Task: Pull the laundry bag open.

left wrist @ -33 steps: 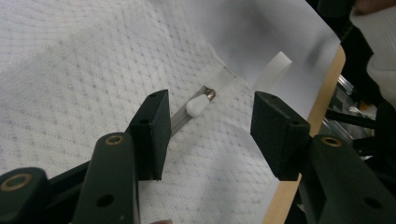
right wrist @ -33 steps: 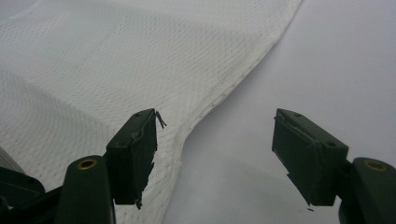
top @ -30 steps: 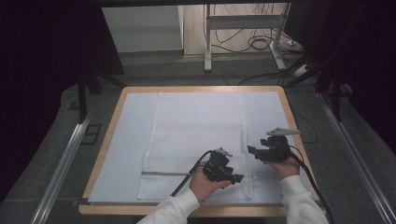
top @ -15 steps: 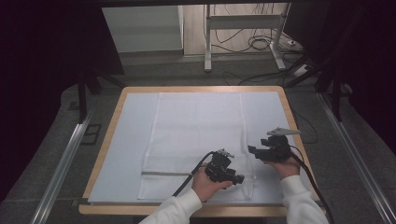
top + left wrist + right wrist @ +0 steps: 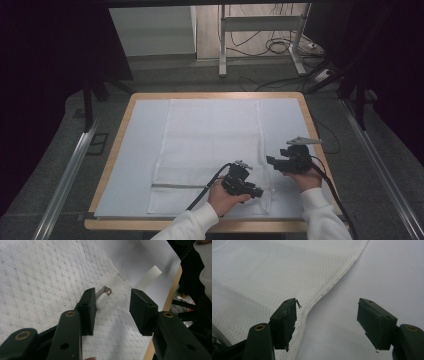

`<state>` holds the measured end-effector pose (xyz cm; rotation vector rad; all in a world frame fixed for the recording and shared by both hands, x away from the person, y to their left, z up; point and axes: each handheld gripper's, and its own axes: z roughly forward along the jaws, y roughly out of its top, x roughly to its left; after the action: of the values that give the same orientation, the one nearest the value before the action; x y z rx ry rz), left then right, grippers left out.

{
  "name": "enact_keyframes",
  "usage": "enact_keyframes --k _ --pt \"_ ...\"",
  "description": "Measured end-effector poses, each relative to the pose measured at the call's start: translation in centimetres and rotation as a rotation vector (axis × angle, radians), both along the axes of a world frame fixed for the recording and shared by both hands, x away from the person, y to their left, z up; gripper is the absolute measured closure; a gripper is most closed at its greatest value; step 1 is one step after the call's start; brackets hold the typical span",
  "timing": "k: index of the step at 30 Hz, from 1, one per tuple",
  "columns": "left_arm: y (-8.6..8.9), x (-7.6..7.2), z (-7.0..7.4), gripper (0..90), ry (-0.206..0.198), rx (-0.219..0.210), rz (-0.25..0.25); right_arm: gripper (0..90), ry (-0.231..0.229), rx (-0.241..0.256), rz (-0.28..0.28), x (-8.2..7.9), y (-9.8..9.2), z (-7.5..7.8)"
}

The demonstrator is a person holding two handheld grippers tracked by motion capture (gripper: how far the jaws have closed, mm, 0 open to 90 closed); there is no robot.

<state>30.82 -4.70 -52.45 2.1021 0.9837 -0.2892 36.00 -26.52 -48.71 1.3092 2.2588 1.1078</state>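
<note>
Towel (image 5: 210, 145) lies flat (unmoved) while left hand-held gripper (image 5: 257, 192) has edged right

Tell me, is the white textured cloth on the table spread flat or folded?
Mostly spread flat: the white textured cloth lies open across the pale table cover. Only its near right corner is lifted and wrinkled by the left tool.

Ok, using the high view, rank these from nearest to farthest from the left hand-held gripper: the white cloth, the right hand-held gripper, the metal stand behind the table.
1. white cloth: directly beneath the left hand-held gripper, at its near right corner.
2. right hand-held gripper: just to the right, over the cloth's right edge.
3. metal stand: on the floor beyond the table's far edge.
</note>
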Motion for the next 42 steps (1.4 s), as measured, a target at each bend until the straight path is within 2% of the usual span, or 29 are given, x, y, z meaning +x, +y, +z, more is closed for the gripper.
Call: enact_keyframes --k 10,13,26,37,42 --pt "-0.2 0.4 -0.3 68.6 0.011 -0.014 0.001 31.6 -0.003 0.001 -0.001 0.0 -0.1 0.0" --pt "-0.2 0.5 -0.4 73.7 0.002 -0.01 0.003 31.5 -0.005 -0.002 0.002 0.0 0.0 0.0" --pt "-0.7 0.4 -0.3 82.0 -0.035 0.029 0.011 31.6 -0.004 -0.004 0.0 0.0 -0.1 0.0" --pt "-0.3 0.5 -0.4 86.5 -0.036 0.014 -0.015 31.6 -0.005 -0.005 -0.002 0.0 -0.2 0.0" --pt "0.4 0.5 0.0 86.7 -0.038 -0.016 -0.01 31.6 -0.003 -0.001 -0.004 0.0 -0.3 0.0"
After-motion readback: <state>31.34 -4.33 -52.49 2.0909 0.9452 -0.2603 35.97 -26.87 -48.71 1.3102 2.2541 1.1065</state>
